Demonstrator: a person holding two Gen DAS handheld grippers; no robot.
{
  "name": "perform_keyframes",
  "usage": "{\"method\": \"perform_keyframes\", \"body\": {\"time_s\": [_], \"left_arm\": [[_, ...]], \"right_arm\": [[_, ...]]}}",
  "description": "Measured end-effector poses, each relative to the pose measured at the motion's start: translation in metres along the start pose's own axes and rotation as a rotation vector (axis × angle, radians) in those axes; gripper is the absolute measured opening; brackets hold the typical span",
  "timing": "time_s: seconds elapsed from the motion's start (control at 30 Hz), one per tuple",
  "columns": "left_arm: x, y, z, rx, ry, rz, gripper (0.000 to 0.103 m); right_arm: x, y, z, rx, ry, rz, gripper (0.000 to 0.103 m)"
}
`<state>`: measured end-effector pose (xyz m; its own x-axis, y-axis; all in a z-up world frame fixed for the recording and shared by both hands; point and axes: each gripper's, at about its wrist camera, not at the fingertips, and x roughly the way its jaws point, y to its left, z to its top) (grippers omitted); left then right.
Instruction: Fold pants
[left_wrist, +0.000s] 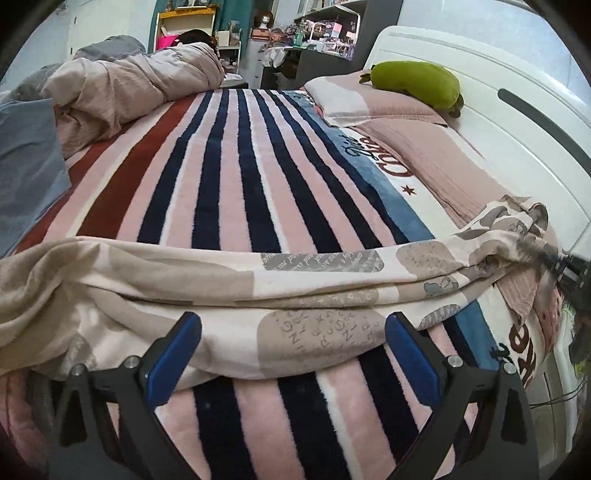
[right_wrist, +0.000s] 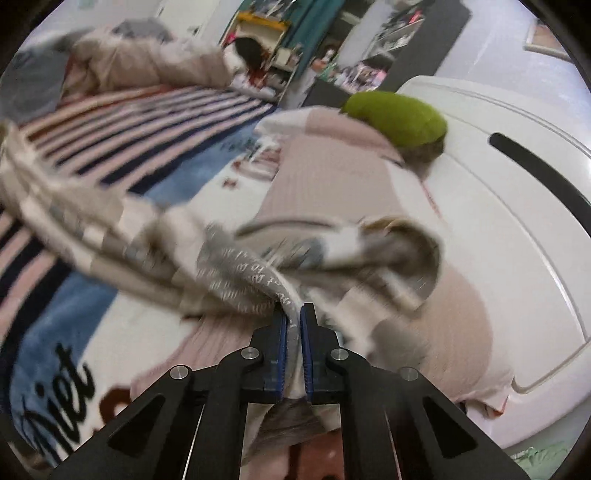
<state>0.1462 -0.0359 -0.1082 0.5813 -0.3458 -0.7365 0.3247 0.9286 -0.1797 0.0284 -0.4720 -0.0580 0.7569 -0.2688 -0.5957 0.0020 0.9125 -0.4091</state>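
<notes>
So the pants here are a soft beige-and-cream patchwork-print pair with little letters on them (left_wrist: 317, 295), stretched in a long band across the pink, navy and white striped fleece blanket (left_wrist: 236, 166) on the bed. The right gripper (right_wrist: 293, 321) is clamped tight on a bunched end of the fabric over by the pink ribbed pillow (right_wrist: 332, 177), cloth squeezed between its blue pads. The left gripper (left_wrist: 293, 347) is wide open, jaws sitting just at the near edge of the pants with nothing pinched. Looks to me like the pants are already doubled lengthwise, since I can see stacked layers along the near edge, but they're rumpled and one end is wadded up. I'd say we're early to mid: the left side needs a grab, then the crosswise folds are all left to do. Green plush toy (left_wrist: 417, 81) by the white headboard (left_wrist: 517, 122) is well out of the way
</notes>
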Motion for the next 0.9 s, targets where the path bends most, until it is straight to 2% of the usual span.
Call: {"method": "perform_keyframes", "body": {"time_s": [0.2,0.33,0.43,0.47,0.5,0.57,0.63,0.77,0.83,0.9], "left_arm": [[0.018,-0.004,0.001,0.025,0.035,-0.010,0.098],[0.036,-0.001,0.003,0.037,0.072,-0.014,0.098],[0.052,0.004,0.008,0.031,0.085,-0.006,0.098],[0.057,0.005,0.012,0.031,0.086,0.001,0.098],[0.062,0.007,0.016,0.029,0.087,0.007,0.098],[0.069,0.010,0.023,0.024,0.082,0.010,0.098],[0.074,0.014,0.031,0.016,0.070,0.020,0.098],[0.087,0.025,0.051,-0.008,0.042,0.080,0.098],[0.087,0.031,0.058,-0.044,0.027,0.076,0.098],[0.083,0.037,0.064,-0.081,0.007,0.065,0.098]], "right_arm": [[0.009,-0.036,0.048,0.009,-0.023,0.002,0.002],[0.042,-0.060,0.084,0.037,0.056,0.064,0.002],[0.070,-0.076,0.095,0.087,0.118,0.103,0.005],[0.078,-0.081,0.096,0.118,0.132,0.116,0.017],[0.086,-0.089,0.096,0.172,0.142,0.137,0.035],[0.096,-0.102,0.095,0.249,0.136,0.176,0.048],[0.099,-0.109,0.092,0.304,0.120,0.193,0.050],[0.086,-0.112,0.095,0.360,0.065,0.241,0.064],[0.076,-0.107,0.099,0.341,0.084,0.304,0.075],[0.066,-0.100,0.104,0.316,0.116,0.325,0.078]]}}
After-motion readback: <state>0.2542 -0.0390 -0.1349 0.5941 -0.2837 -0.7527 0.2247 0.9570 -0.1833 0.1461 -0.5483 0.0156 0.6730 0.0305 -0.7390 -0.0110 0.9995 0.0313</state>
